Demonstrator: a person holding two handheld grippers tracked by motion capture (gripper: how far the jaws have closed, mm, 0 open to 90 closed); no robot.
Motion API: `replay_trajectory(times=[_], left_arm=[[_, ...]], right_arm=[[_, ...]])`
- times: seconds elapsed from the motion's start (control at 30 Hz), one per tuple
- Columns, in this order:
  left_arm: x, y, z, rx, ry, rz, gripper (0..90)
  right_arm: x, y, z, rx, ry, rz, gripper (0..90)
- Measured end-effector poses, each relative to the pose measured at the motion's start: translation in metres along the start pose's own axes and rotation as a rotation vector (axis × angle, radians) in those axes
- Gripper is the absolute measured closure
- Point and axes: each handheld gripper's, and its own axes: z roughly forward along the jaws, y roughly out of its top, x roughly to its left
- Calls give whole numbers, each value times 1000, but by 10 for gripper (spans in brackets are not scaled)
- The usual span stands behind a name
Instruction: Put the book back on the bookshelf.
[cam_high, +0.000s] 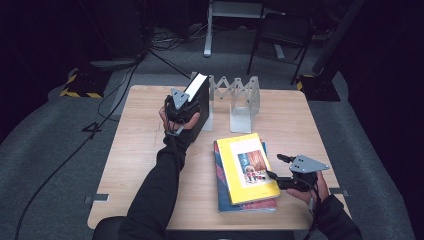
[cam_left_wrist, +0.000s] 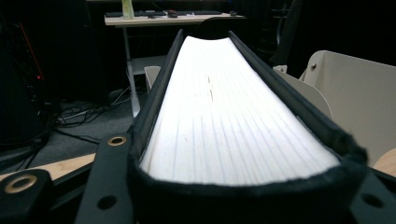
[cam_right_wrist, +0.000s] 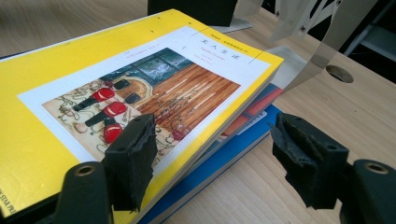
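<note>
A thick black book (cam_high: 197, 102) with white page edges (cam_left_wrist: 224, 116) stands upright at the left end of a folding metal book rack (cam_high: 240, 97). My left gripper (cam_high: 181, 107) is shut on it, one jaw against each cover. A yellow book (cam_high: 247, 167) tops a stack of three at the table's front right, above a blue one (cam_right_wrist: 219, 163). My right gripper (cam_high: 275, 165) hangs open at the yellow book's right edge. One pad (cam_right_wrist: 133, 158) is over the yellow cover (cam_right_wrist: 93, 84) and the other is over the bare table.
The wooden table (cam_high: 145, 150) has bare room on its left half and front left. Rack panels (cam_left_wrist: 355, 93) stand right of the black book. Beyond the table's far edge are a chair (cam_high: 280, 35), a desk frame and cables (cam_high: 120, 95) on the floor.
</note>
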Motion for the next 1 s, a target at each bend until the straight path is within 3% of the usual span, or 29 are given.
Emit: replay_trajectory(times=[0.43,0.67,0.87,1.0], left_arm=[[-2,-11,-18,17,-56,41,461],[1,-36,-25,73,-70,37,459],[-1,-61,-19,155,-65,52,473],[0,-69,-17,180,-71,48,489]], right_arm=[[0,-1,-1,9,4,3,303],[1,-1,0,15,7,0,302],[1,-1,0,16,4,1,302],[1,-1,0,16,4,-2,302]])
